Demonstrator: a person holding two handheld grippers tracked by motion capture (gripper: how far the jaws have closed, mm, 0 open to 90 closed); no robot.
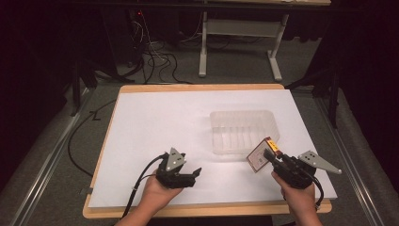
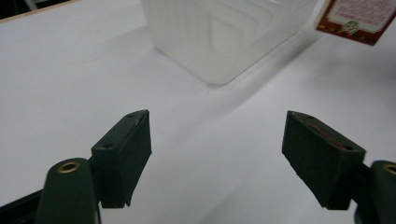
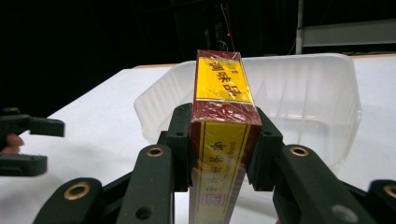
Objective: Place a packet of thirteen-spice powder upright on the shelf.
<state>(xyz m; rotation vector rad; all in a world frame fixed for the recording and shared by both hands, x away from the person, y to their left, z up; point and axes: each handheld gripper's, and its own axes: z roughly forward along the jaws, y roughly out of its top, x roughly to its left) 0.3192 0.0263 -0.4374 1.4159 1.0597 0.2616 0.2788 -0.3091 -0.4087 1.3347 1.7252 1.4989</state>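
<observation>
I see a red and yellow box (image 3: 223,135) clamped between my right gripper's (image 1: 275,162) jaws, lifted off the white table sheet (image 1: 155,122) just beside the near right corner of the clear plastic tray (image 1: 243,132). Its yellow top panel carries red Chinese characters; the smaller print down its front is too blurred to read. My left gripper (image 2: 217,154) rests low on the sheet, jaws spread wide, holding nothing.
</observation>
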